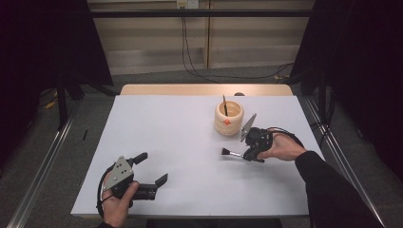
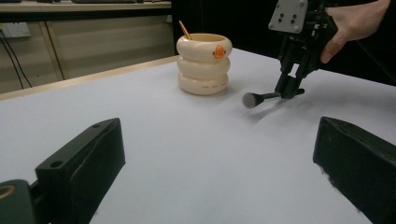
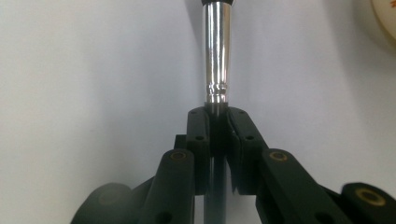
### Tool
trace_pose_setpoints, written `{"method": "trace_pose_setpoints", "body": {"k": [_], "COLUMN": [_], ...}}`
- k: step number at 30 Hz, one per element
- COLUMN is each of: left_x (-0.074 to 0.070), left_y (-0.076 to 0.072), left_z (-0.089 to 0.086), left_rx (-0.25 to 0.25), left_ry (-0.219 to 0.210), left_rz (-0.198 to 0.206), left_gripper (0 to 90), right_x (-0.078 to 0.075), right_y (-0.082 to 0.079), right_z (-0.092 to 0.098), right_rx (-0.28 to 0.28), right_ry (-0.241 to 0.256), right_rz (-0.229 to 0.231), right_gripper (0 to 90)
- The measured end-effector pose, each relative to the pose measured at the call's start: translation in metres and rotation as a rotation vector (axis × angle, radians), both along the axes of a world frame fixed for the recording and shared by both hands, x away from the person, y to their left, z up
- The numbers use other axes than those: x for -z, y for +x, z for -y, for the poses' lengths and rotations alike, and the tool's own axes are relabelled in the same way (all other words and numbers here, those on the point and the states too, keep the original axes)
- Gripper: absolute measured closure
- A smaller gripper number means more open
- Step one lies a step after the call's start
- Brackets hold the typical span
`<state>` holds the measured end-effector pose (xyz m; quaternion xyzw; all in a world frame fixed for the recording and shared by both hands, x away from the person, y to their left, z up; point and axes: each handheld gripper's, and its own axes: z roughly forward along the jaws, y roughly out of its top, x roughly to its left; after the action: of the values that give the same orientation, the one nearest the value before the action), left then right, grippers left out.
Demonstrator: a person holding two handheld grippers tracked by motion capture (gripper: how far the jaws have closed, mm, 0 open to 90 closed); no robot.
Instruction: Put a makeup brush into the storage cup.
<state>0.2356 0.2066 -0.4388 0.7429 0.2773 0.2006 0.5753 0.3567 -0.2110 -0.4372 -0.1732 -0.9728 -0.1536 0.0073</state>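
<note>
The worktop [image 1: 190, 156] is evenly and brightly lit from above, almost washed out, while the room around it falls into deep black at both sides; the cream holder [image 1: 228, 118] casts only a faint, soft shadow on the worktop beside it; in the left gripper view the holder [image 2: 204, 64] is fairly sharp, yet the near tongs [image 2: 219, 172] are blurred; in the right gripper view the brush's metal ferrule [image 3: 217, 51] shows bright streaks of glare, and the lower corners blur.

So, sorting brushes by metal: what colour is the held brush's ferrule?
Shiny silver ferrule, clearest in the right gripper view.
</note>
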Motion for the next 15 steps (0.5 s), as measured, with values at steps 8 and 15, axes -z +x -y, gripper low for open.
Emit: {"method": "trace_pose_setpoints", "body": {"k": [8, 15], "left_x": [0.000, 0.000], "left_y": [0.000, -0.001], "left_z": [0.000, 0.001], "left_rx": [-0.003, -0.001], "left_ry": [-0.012, -0.005], "left_rz": [-0.001, 0.002], "left_gripper": [2.0, 2.0], "right_x": [-0.005, -0.012], "right_y": [-0.004, -0.012], "right_z": [0.014, 0.027], "right_rx": [0.069, 0.129], "right_ry": [0.116, 0.196], "right_rz": [0.006, 0.061], "right_gripper": [80.2, 80.2]}}
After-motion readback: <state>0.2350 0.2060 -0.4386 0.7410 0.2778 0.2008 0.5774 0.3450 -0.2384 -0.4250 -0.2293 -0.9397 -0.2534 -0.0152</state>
